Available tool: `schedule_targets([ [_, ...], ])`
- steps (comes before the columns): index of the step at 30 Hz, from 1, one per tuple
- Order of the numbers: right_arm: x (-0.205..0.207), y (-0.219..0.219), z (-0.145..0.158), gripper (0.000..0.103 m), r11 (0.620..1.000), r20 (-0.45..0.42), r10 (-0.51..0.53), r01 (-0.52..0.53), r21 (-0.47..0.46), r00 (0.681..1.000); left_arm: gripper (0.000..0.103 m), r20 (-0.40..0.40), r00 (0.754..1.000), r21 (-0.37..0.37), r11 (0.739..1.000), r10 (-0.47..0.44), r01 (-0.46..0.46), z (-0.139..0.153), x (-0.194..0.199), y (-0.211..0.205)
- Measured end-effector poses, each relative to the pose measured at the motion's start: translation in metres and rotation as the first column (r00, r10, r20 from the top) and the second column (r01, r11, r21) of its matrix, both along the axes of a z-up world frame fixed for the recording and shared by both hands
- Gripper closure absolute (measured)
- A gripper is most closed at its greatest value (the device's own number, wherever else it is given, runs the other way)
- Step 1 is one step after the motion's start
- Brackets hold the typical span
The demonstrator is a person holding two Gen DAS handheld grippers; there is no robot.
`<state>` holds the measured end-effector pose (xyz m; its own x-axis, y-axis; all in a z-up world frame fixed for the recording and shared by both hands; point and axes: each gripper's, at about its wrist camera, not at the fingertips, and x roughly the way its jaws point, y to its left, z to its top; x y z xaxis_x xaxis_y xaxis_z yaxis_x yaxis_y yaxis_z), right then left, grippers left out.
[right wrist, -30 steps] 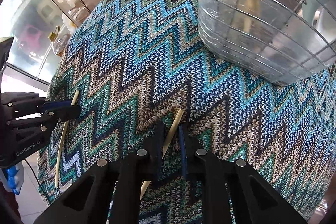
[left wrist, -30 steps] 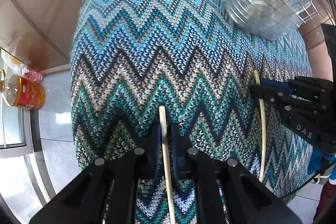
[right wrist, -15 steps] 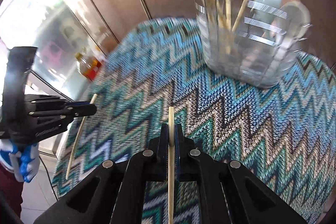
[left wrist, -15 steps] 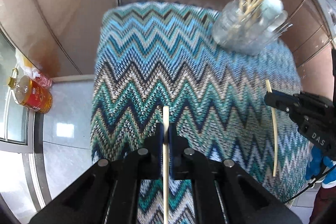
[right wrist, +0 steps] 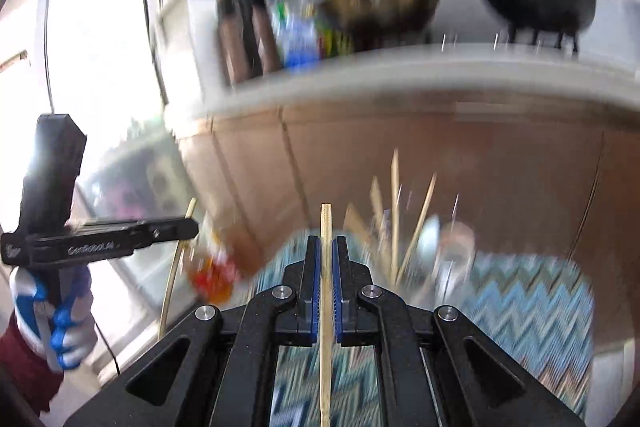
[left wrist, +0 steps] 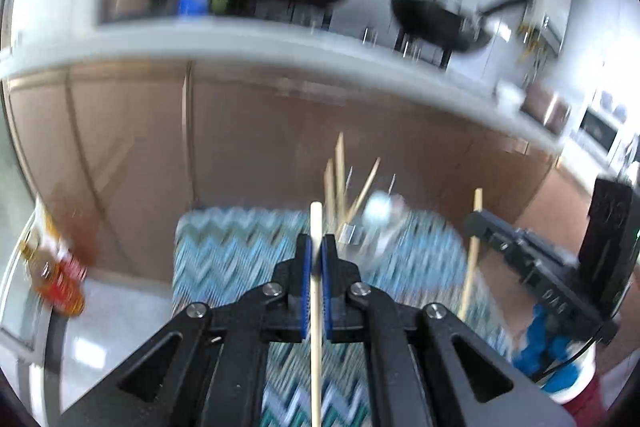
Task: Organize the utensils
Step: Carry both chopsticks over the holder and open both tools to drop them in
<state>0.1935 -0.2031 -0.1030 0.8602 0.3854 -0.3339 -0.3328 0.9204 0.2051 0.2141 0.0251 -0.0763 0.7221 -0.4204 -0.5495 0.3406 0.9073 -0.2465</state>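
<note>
My left gripper (left wrist: 316, 247) is shut on a pale wooden chopstick (left wrist: 315, 307) that runs straight along the fingers. My right gripper (right wrist: 326, 247) is shut on another chopstick (right wrist: 326, 307). Both are raised high above the zigzag-knit table cover (left wrist: 224, 251). The wire utensil holder (left wrist: 360, 227) with several chopsticks and a white spoon stands at the far side of the cover; it also shows in the right wrist view (right wrist: 412, 251). Each gripper appears in the other's view, the right one (left wrist: 476, 227) and the left one (right wrist: 188, 227), each holding its chopstick. Both views are motion-blurred.
Brown cabinet doors (left wrist: 260, 147) rise behind the table under a white countertop (left wrist: 280, 43) with pans (left wrist: 436, 19) and bottles. An orange-red bottle (left wrist: 56, 279) stands on the floor to the left. A bright window (right wrist: 100, 39) is at the left.
Both grippers have lifted and tilted up from the cover with their chopsticks, so the counter and pans now come into view. The holder looks farther and lower.
</note>
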Motion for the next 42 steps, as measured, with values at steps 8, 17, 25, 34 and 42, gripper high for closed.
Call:
schedule_targets([
  [8, 0.058, -0.001, 0.038, 0.098, 0.992, 0.303, -0.126, 0.119, 0.041, 0.945, 0.099, 0.331, 0.931, -0.228, 0.97, 0.154, -0.079, 0.06, 0.049, -0.026],
  [17, 0.121, -0.013, -0.008, 0.098, 0.992, 0.29, -0.122, 0.116, 0.04, 0.949, 0.099, 0.378, 0.897, -0.244, 0.959, 0.229, -0.143, 0.011, 0.111, -0.072],
  [25, 0.136, -0.017, -0.044, 0.097, 0.99, 0.257, -0.14, 0.136, 0.03, 0.956, 0.099, 0.357, 0.894, -0.231, 0.953, 0.27, -0.195, -0.039, 0.131, -0.08],
  [34, 0.132, -0.018, -0.055, 0.097, 0.989, 0.232, -0.146, 0.148, 0.009, 0.962, 0.099, 0.344, 0.891, -0.216, 0.948, 0.297, -0.233, -0.062, 0.139, -0.085],
  [42, 0.121, -0.017, -0.045, 0.097, 0.991, 0.239, -0.133, 0.136, 0.005, 0.962, 0.099, 0.344, 0.883, -0.236, 0.94, 0.319, -0.248, -0.063, 0.141, -0.082],
])
